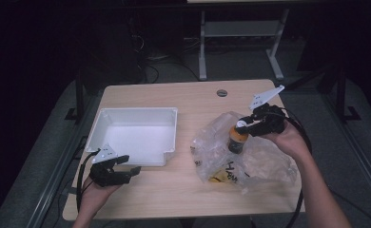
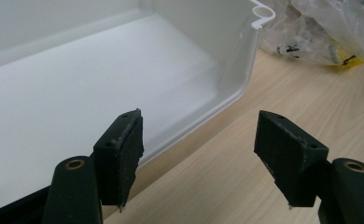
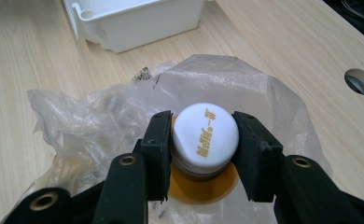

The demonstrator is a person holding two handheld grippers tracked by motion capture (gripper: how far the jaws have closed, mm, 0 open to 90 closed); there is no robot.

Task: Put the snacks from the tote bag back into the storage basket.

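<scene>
Jaws of the right gripper (image 3: 202, 156) pinch the white screw cap (image 3: 205, 134) of a small bottle (image 1: 237, 138) of amber liquid; one pad lies on each side of the cap, and the bottle's orange shoulder shows directly beneath them. Around and below these jaws spreads a crumpled clear plastic bag (image 3: 96, 121), from whose mouth the bottle stands upright. Jaws of the left gripper (image 2: 203, 154) stand spread with nothing between them; one pad hangs above the floor of a white bin (image 2: 238, 70), the other above bare wood just outside its wall. By judgement, the bottle is rigid and moderately heavy for its size. The ribbed cap rim offers the firmest hold, though a bottle held so high may swing. The thin bag is soft and slippery and may cling and lift with it. Support is a light wooden table (image 1: 183, 185) with a round cable hole (image 3: 360, 81) beyond the right jaws. Surrounding room is dim, with table legs and cables on a grey floor.
</scene>
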